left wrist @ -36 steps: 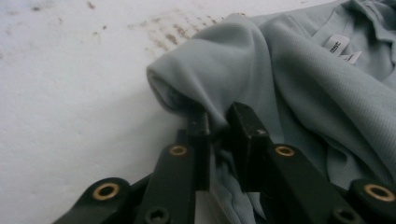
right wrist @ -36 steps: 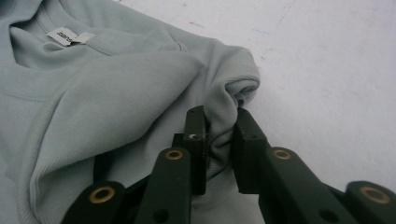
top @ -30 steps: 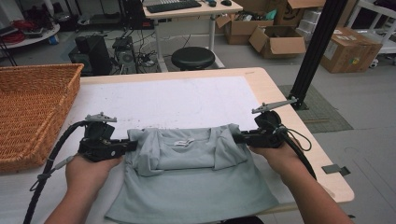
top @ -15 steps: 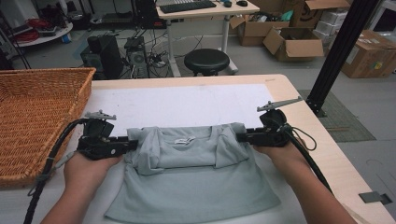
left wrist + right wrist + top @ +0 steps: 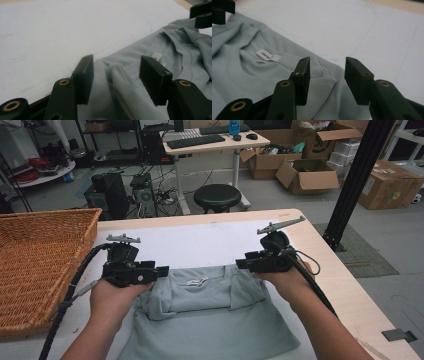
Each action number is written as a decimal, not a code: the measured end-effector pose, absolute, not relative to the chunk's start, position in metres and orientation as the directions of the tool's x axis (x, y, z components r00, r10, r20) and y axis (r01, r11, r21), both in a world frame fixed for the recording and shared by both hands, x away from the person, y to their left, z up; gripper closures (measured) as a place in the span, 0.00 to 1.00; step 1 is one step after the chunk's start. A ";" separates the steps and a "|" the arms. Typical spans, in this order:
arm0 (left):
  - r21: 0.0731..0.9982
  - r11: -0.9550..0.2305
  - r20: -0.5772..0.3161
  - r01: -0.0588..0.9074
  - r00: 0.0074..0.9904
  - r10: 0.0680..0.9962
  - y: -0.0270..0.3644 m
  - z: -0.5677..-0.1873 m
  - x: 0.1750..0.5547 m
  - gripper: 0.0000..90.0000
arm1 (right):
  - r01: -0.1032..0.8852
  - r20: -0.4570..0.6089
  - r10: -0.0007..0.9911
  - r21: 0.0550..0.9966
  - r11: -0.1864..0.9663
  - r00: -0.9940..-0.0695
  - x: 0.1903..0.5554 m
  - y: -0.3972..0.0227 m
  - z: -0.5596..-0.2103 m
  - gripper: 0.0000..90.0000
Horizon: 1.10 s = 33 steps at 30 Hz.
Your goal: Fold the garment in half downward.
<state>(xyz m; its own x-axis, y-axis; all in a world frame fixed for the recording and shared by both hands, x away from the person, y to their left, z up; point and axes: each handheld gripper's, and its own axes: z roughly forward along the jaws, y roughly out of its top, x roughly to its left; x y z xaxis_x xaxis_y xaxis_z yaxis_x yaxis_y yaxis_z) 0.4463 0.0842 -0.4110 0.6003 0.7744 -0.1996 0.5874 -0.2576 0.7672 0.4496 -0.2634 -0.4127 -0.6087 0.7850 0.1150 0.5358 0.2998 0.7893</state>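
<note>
A light grey-blue T-shirt (image 5: 210, 312) lies face up on the white table cover, both sleeves folded in over its chest and a white label (image 5: 267, 56) at the collar. My left gripper (image 5: 161, 272) is at the shirt's left shoulder and my right gripper (image 5: 242, 264) at its right shoulder. Both pairs of jaws have just been opening. In the left gripper view the left gripper (image 5: 116, 75) stands open over a soft fold that neither pad presses. In the right gripper view the right gripper (image 5: 328, 76) is open above the folded sleeve edge.
A big wicker basket (image 5: 40, 265) stands at the table's left. Bare wood (image 5: 340, 285) runs along the right edge, with a black post (image 5: 357, 180) just beyond it. A stool (image 5: 217, 197), a desk and cardboard boxes stand behind the table.
Both grippers' jaws have opened and let go of the shirt's shoulder folds. Both hands have drifted a little and lifted slightly. The shirt lies as it did.
</note>
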 end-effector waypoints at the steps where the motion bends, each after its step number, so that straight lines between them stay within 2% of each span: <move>1: 0.759 -0.259 -0.208 0.597 0.599 0.773 0.083 -0.416 0.450 0.51 | 0.550 0.126 0.784 0.779 0.301 -0.607 0.452 -0.262 -0.416 0.61; 3: 0.745 -0.272 -0.207 0.610 0.598 0.774 0.081 -0.423 0.454 0.52 | 0.591 0.145 0.783 0.741 0.319 -0.605 0.458 -0.261 -0.426 0.60; 5: 0.732 -0.300 -0.190 0.611 0.607 0.771 0.081 -0.430 0.457 0.61 | 0.624 0.168 0.783 0.710 0.326 -0.599 0.459 -0.262 -0.434 0.61; 8: 0.737 -0.346 -0.149 0.580 0.640 0.754 0.082 -0.430 0.455 0.82 | 0.625 0.186 0.781 0.717 0.307 -0.597 0.455 -0.268 -0.436 0.72; 10: 0.746 -0.353 -0.142 0.564 0.653 0.744 0.082 -0.427 0.452 0.89 | 0.606 0.184 0.768 0.734 0.307 -0.613 0.449 -0.270 -0.434 0.84; 12: 0.755 -0.364 -0.124 0.545 0.664 0.737 0.083 -0.422 0.447 0.90 | 0.588 0.168 0.768 0.747 0.310 -0.618 0.445 -0.271 -0.431 0.86; 16: 0.781 -0.360 -0.107 0.510 0.677 0.728 0.085 -0.413 0.432 0.91 | 0.539 0.135 0.760 0.782 0.313 -0.636 0.431 -0.272 -0.424 0.93; 21: 0.793 -0.338 -0.097 0.506 0.653 0.751 0.089 -0.410 0.416 0.86 | 0.497 0.103 0.755 0.808 0.317 -0.648 0.415 -0.271 -0.418 0.94; 22: 0.795 -0.330 -0.100 0.509 0.646 0.757 0.090 -0.411 0.415 0.80 | 0.492 0.096 0.757 0.811 0.316 -0.646 0.413 -0.271 -0.417 0.94; 24: 0.780 -0.292 -0.134 0.554 0.603 0.786 0.093 -0.412 0.415 0.58 | 0.487 0.108 0.753 0.819 0.303 -0.650 0.412 -0.271 -0.415 0.94; 25: 0.788 -0.270 -0.151 0.554 0.599 0.786 0.094 -0.412 0.413 0.56 | 0.489 0.107 0.755 0.818 0.302 -0.646 0.413 -0.270 -0.415 0.94; 29: 0.811 -0.260 -0.135 0.523 0.601 0.787 0.092 -0.409 0.406 0.56 | 0.496 0.104 0.759 0.811 0.309 -0.643 0.416 -0.270 -0.417 0.94; 33: 0.806 -0.285 -0.128 0.519 0.622 0.772 0.085 -0.410 0.408 0.66 | 0.491 0.102 0.753 0.813 0.313 -0.650 0.417 -0.271 -0.417 0.94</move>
<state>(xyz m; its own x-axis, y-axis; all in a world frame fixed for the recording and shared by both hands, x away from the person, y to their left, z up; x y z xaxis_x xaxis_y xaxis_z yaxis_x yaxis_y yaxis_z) 0.4078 0.0854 -0.4104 0.6223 0.7723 -0.1281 0.5195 -0.2850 0.8056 0.4174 -0.2706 -0.4170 -0.6496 0.7534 0.1018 0.4908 0.3133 0.8130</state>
